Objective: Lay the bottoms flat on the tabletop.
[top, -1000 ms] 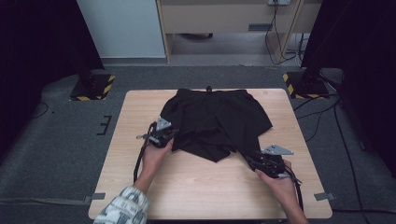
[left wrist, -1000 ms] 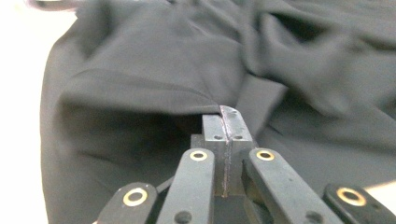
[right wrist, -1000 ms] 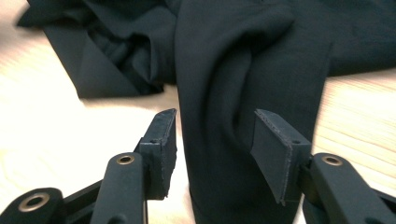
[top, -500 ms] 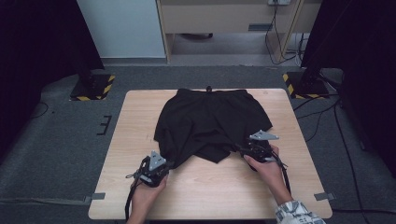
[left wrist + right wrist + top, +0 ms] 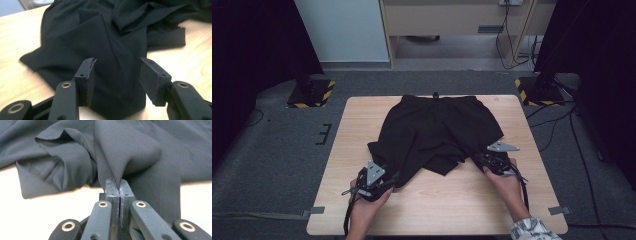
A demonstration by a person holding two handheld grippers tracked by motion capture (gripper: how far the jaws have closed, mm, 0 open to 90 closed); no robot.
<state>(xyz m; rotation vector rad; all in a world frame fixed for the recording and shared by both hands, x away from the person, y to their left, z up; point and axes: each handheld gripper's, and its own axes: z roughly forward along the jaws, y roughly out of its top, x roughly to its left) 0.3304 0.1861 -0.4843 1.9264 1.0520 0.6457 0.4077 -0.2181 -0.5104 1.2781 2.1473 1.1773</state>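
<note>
While right gripper [image 5: 119, 188] pinches shorts [image 5: 439, 130] (black), left gripper [image 5: 116, 72] agape

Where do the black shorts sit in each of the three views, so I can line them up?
High view: the black shorts lie spread at the table's centre, waistband at the far edge.
Left gripper view: they cover the upper middle, one leg hem between the open jaws.
Right gripper view: they span the top, a fold pinched in the shut jaws.
Shared landmark: the light wooden table.
</note>
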